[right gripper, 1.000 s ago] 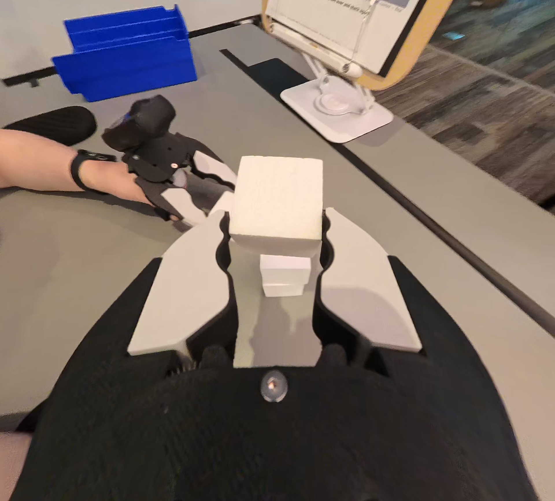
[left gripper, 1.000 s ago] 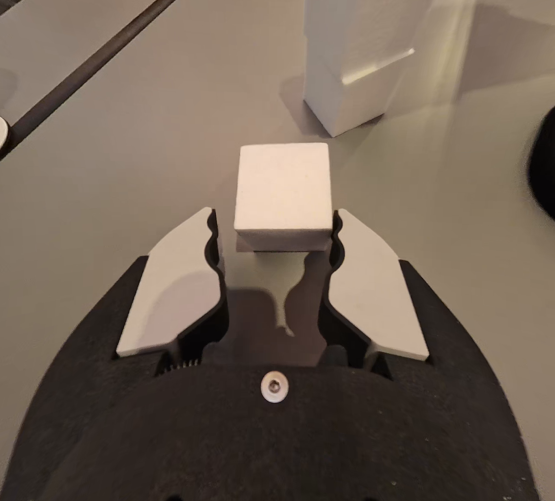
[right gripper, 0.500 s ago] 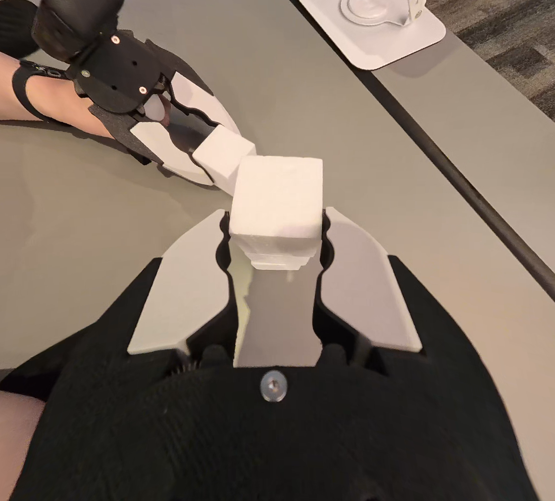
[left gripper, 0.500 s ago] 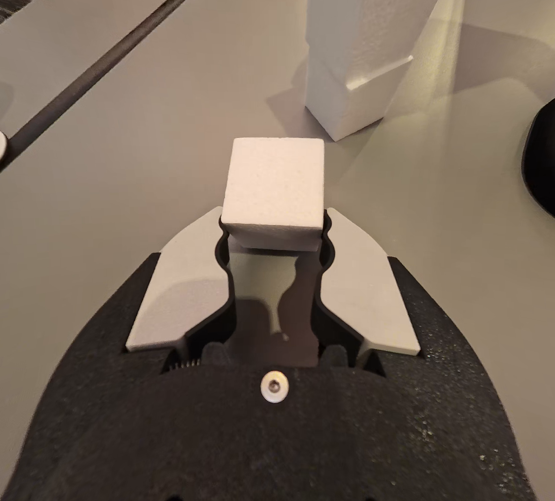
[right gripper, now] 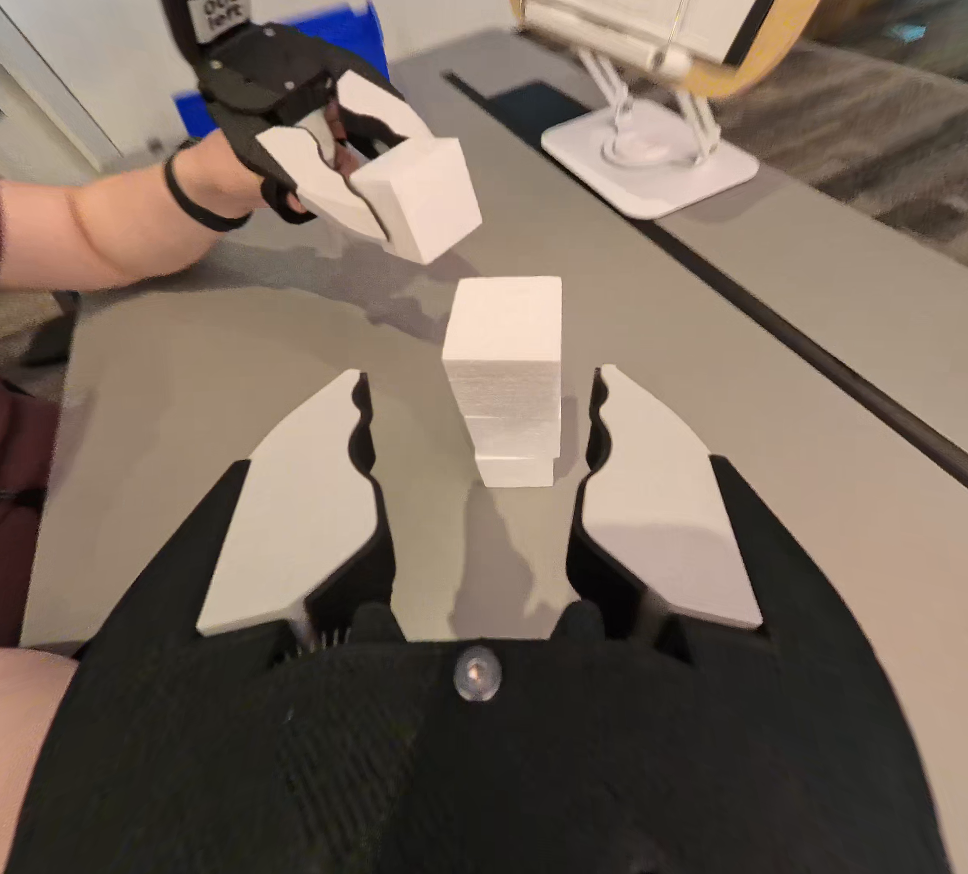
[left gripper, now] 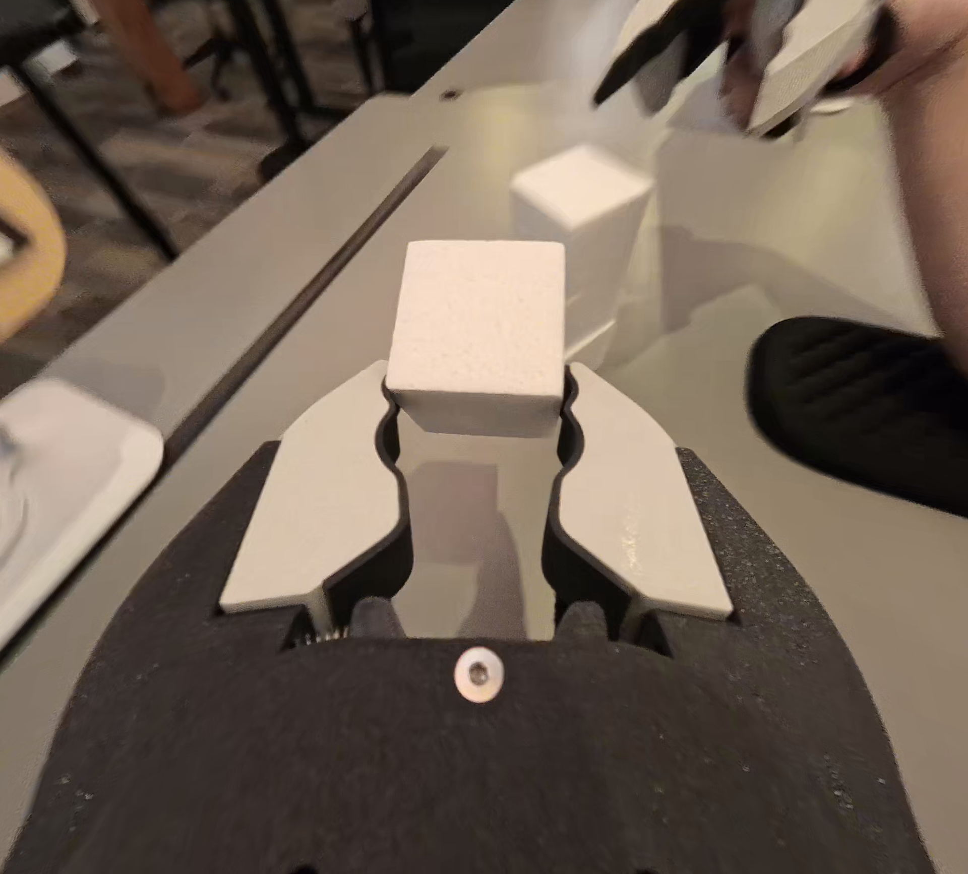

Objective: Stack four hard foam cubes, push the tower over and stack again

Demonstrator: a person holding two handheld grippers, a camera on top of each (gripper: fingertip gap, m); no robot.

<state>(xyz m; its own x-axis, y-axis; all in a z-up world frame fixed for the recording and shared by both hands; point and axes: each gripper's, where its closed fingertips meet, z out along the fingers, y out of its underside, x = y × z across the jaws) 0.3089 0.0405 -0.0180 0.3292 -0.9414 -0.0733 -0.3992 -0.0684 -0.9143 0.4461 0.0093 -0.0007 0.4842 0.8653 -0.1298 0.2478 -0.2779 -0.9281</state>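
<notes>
My left gripper (left gripper: 475,377) is shut on a white foam cube (left gripper: 479,325) and holds it in the air above the grey table (left gripper: 262,283). The right wrist view shows the same gripper (right gripper: 398,189) with the cube (right gripper: 419,199), up and to the left of the tower. A tower of three white foam cubes (right gripper: 505,377) stands on the table (right gripper: 235,404). It also shows blurred in the left wrist view (left gripper: 581,205). My right gripper (right gripper: 479,377) is open and empty, above and in front of the tower's top. It shows at the top right of the left wrist view (left gripper: 733,37).
A tablet stand with a white base (right gripper: 649,157) stands at the back right, beyond a dark groove (right gripper: 785,330) in the table. A blue bin (right gripper: 340,32) is at the back left. A black pad (left gripper: 859,409) lies at the right in the left wrist view.
My right gripper set its cube on the stack, opened and drew back. My left gripper closed on the loose cube and lifted it off the table toward the tower.
</notes>
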